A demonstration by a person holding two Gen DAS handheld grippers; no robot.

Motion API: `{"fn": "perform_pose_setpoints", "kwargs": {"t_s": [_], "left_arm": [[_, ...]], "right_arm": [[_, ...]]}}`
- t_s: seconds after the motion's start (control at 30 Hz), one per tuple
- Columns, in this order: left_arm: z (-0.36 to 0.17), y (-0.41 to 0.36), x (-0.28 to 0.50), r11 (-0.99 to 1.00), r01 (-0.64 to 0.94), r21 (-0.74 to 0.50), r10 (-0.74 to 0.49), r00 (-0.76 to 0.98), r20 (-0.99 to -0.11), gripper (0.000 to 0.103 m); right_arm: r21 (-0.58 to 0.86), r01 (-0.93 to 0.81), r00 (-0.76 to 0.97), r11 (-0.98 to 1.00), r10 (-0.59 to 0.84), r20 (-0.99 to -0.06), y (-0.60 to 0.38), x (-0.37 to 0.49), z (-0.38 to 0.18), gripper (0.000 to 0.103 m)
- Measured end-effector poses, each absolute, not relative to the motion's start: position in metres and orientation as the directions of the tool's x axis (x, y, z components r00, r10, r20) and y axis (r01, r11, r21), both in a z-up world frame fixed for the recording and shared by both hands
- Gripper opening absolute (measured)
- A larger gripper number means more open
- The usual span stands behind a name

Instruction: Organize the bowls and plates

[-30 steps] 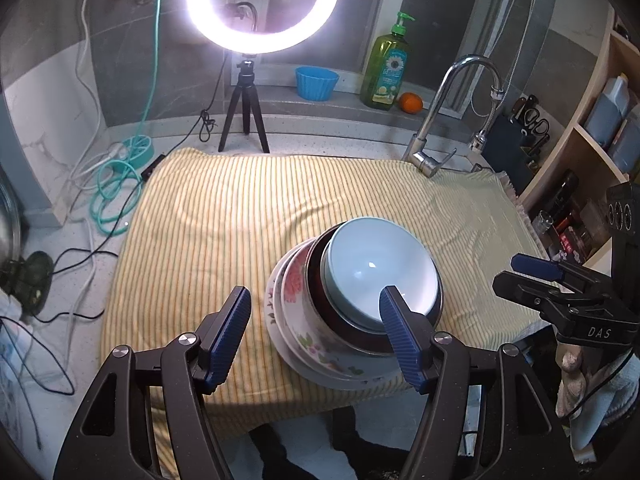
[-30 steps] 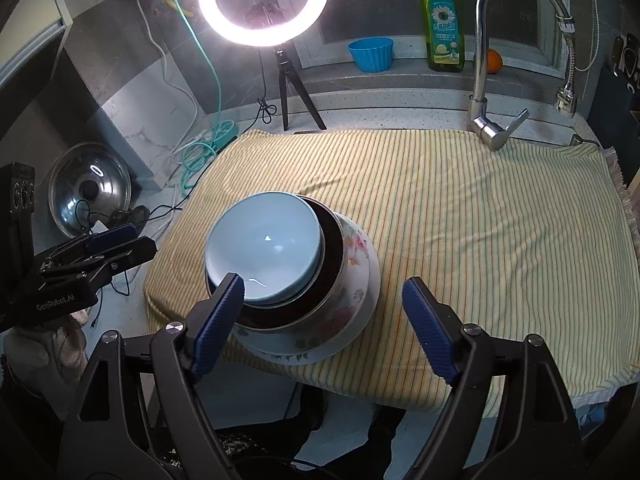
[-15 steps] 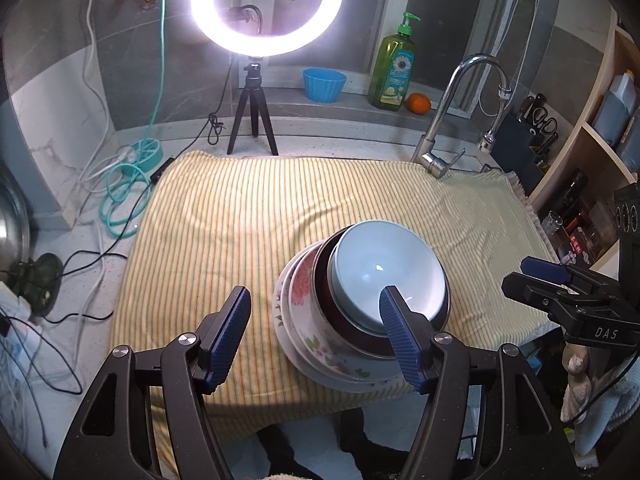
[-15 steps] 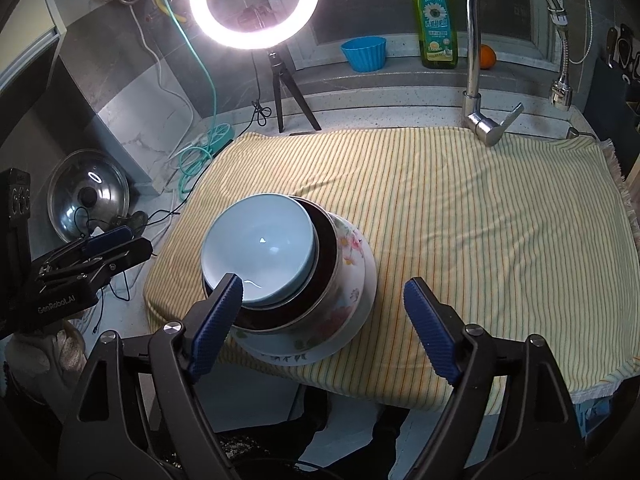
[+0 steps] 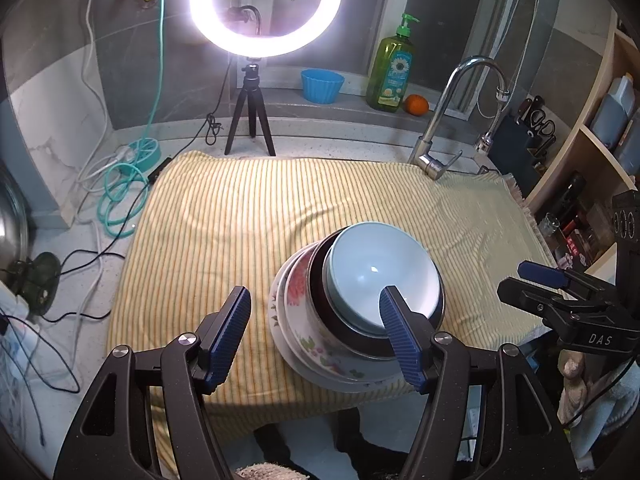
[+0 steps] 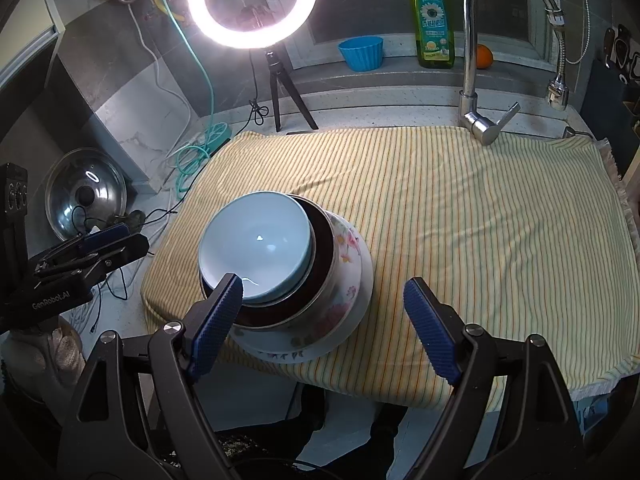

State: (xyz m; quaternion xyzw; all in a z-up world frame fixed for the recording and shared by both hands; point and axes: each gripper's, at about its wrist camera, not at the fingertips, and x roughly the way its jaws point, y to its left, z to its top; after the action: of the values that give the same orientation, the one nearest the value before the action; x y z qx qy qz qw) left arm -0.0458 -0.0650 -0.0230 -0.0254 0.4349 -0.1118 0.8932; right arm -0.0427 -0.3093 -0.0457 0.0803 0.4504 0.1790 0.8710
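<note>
Spread across the counter, a yellow striped cloth, rumpled in soft folds and hanging over the near edge. Behind the cloth at its far edge, a glowing white ring light on a black tripod; to the right of that, a curved chrome tap rising at the cloth's far right corner. Off the cloth's left side, a round steel pot lid with a black knob propped against the wall. Near the cloth's front edge, left of its middle, the stack of dishes: a flat white plate at the bottom, a white floral-patterned bowl on that, a dark brown bowl with a metal rim nested inside, and a pale blue bowl on top. On the ledge behind the cloth, a green bottle of dish soap with a pump, a blue fluted plastic cup and a small orange. Poised above the cloth's front edge, the left gripper, jaws parted about halfway and gripping nothing, one blue pad lying across the view of the stack. Beside it, the right gripper, jaws spread wide and likewise empty, clear of the dishes.
</note>
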Motion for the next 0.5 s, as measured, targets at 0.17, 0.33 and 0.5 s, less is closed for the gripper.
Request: {"fn": "perform_pose_setpoints", "kwargs": {"t_s": [0.17, 0.33, 0.5], "left_arm": [[-0.022, -0.0658, -0.0461, 0.974, 0.179, -0.139, -0.22, 0.598, -0.771, 0.067], [-0.0217, -0.0655, -0.0451, 0.975, 0.174, -0.137, -0.215, 0.598, -0.772, 0.067], [-0.0221, -0.0657, -0.045, 0.975, 0.175, -0.135, -0.214, 0.598, -0.772, 0.067]], "right_arm": [[0.301, -0.24, 0.529, 0.923, 0.384, -0.756, -0.3093, -0.0423, -0.0462, 0.085], [0.3, -0.241, 0.53, 0.923, 0.384, -0.756, -0.308, -0.044, -0.0469, 0.085], [0.3, -0.241, 0.529, 0.923, 0.384, -0.756, -0.3078, -0.0438, -0.0473, 0.085]]}}
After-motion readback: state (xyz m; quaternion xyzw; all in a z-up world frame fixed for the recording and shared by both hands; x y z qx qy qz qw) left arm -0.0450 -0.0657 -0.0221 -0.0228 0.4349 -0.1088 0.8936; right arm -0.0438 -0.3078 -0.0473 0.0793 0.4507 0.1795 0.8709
